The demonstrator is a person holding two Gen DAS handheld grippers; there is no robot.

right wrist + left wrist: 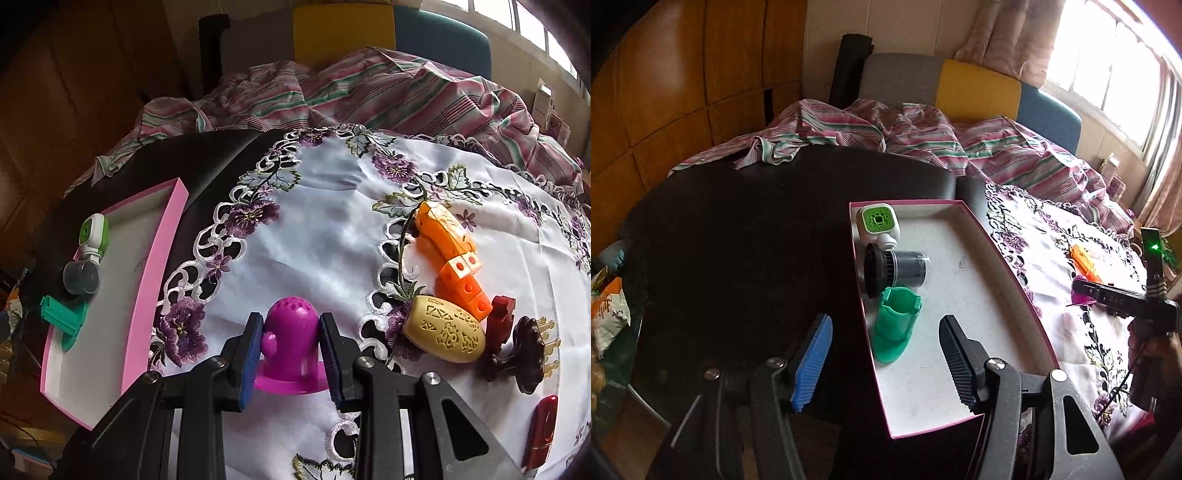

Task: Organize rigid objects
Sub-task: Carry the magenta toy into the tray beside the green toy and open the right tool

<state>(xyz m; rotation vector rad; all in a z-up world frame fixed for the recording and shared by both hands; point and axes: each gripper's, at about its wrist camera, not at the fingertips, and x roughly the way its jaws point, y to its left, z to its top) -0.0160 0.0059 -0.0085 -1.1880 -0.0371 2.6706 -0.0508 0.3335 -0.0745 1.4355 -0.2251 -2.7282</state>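
My right claw (pixel 291 347) is clamped on a magenta plastic dome-shaped piece with holes in its top and a flat round base (pixel 291 343), one finger pressed to each side of it; it sits over the white embroidered cloth with purple flowers (pixel 332 206) that covers this part of the table, though I cannot tell whether its base touches the cloth; to its right on the cloth lie a cream oval plastic piece with cut-out patterns (pixel 445 332), an orange blocky plastic toy (pixel 450 251) just behind it, a dark red plastic piece (pixel 498 321) and a dark brown round piece with pale pegs (pixel 528 350), and nearer the edge a glossy red oblong thing (pixel 541 432); my left claw (pixel 884 354) hangs with its fingers apart, holding nothing, over the near end of the shallow pink-rimmed box with a white floor (pixel 964 266); along the box's left wall lie, in a row, a white and green square-headed gadget (pixel 879 221), a black and grey cylindrical part (pixel 894 269) and a green plastic cup-shaped holder on its side (pixel 895 325); the box rests on the dark table (pixel 738 240).
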